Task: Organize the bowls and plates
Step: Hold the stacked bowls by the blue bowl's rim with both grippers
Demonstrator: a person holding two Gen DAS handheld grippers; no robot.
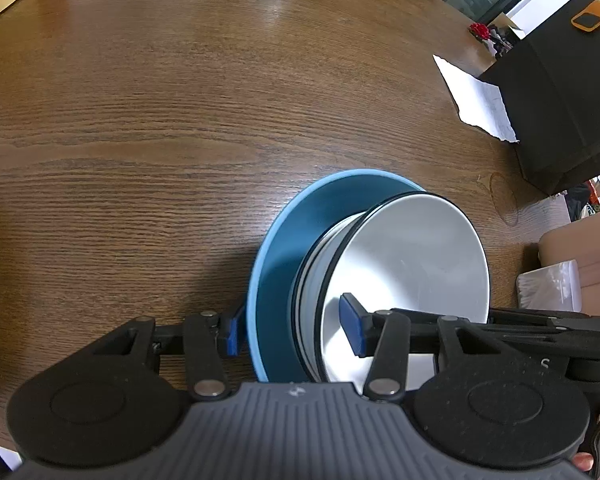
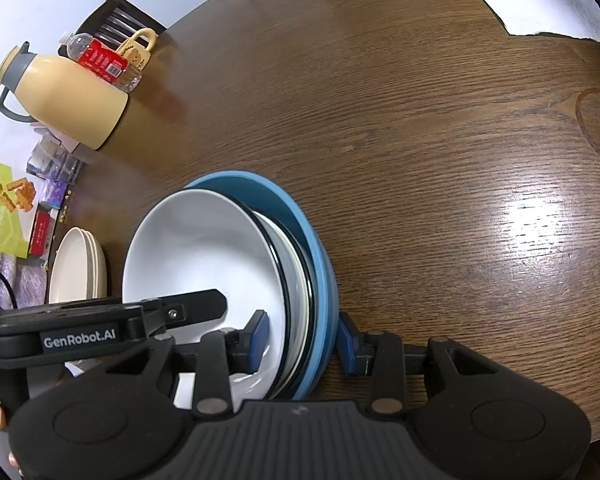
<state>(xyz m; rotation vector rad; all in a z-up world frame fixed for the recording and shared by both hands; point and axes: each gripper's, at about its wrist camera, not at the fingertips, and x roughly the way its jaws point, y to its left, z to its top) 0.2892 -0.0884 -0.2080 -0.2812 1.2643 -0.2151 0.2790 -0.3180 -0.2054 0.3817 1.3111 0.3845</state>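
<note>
The left tongs (image 1: 296, 330) are straddling the near rim of a stack: one blue pad is sitting outside the blue plate (image 1: 278, 248), the other inside the white bowl (image 1: 412, 256), pinching the nested rims between them. The right tongs (image 2: 302, 340) are gripping the opposite side of the same stack the same way, one pad lying in the bowl, the other just outside the plate's edge. Between plate and top bowl, at least one more dark-rimmed dish is nesting, so the stacking appears to be largely done; what seems left is carrying the pile to its place and perhaps joining it with the cream plates (image 2: 78, 268) lying beyond the left tongs. Ahead of both tongs the bench (image 1: 180, 120) is lying bare. Farther off, a torn white paper (image 1: 480, 96) and a black box (image 1: 560, 108) are sitting to the right, while a yellow jug (image 2: 60, 96), a bottle and snack packets are crowding the far left edge.
</note>
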